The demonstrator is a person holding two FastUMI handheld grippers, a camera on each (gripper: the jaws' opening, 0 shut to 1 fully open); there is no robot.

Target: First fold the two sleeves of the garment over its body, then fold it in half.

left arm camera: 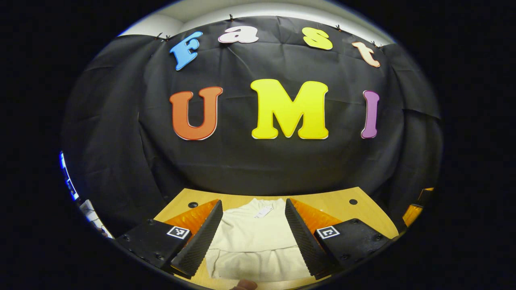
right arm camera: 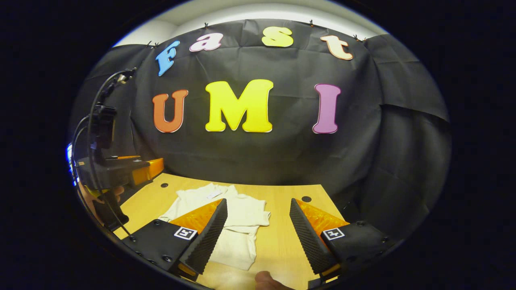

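Observation:
A cream garment (left arm camera: 258, 235) lies flat on the wooden table (left arm camera: 363, 217), collar and white tag at the far end. A crease or folded edge runs across its near part. My left gripper (left arm camera: 253, 203) hovers open above it, with the cloth showing between its fingers and nothing gripped. In the right gripper view the garment (right arm camera: 242, 213) lies left of centre, with a short sleeve (right arm camera: 260, 217) sticking out to the right. My right gripper (right arm camera: 258, 201) is open over the garment's right side and bare table. The left gripper (right arm camera: 117, 171), held by a hand (right arm camera: 98, 197), hangs at the far left.
The table (right arm camera: 282, 237) ends at the black cloth wall behind it. Small dark holes (right arm camera: 306, 199) sit near its back corners. Cables (right arm camera: 92, 121) rise from the left gripper. A thumb tip (right arm camera: 266, 280) shows at the bottom edge.

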